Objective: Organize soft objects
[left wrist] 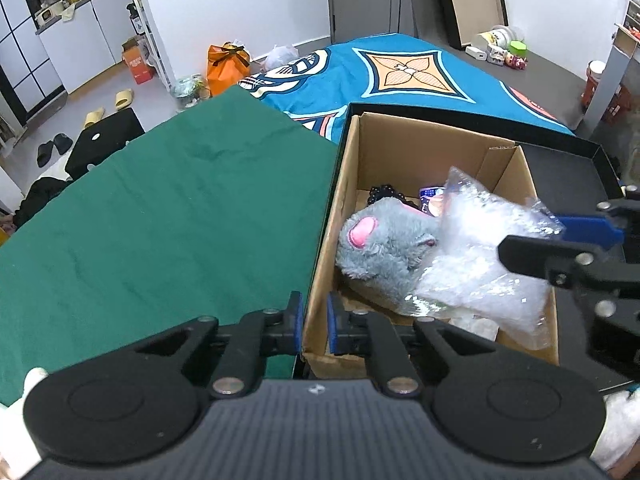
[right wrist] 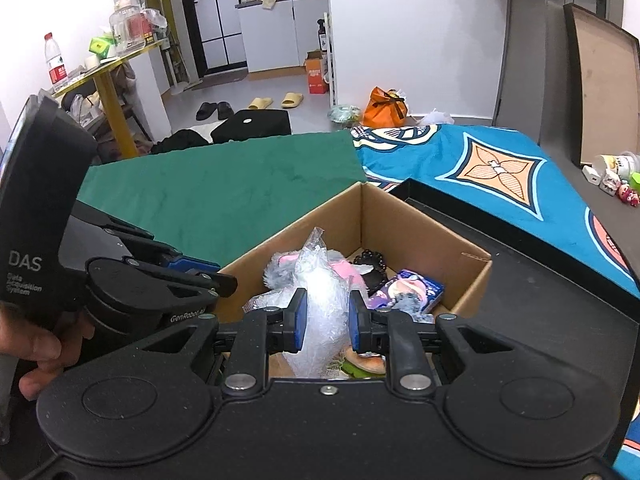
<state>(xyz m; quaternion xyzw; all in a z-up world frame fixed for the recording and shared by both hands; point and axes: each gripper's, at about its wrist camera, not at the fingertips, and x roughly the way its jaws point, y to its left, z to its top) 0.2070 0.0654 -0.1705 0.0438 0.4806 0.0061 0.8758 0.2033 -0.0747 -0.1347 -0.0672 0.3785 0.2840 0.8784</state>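
An open cardboard box (left wrist: 352,152) (right wrist: 404,216) holds a grey plush mouse (left wrist: 384,248) with pink ears, a clear plastic bag of white stuffing (left wrist: 480,264) (right wrist: 320,300), black beads (right wrist: 370,260) and a small purple packet (right wrist: 412,290). My right gripper (right wrist: 324,320) (left wrist: 560,236) is shut on the plastic bag, over the box. My left gripper (left wrist: 314,320) (right wrist: 212,276) straddles the box's near left wall, its jaws close to each side of the wall.
The box sits in a black lid (left wrist: 580,152) on a bed with a green cloth (left wrist: 160,208) and a blue patterned blanket (left wrist: 400,72). An orange bag (left wrist: 226,66), slippers and a black case lie on the floor beyond.
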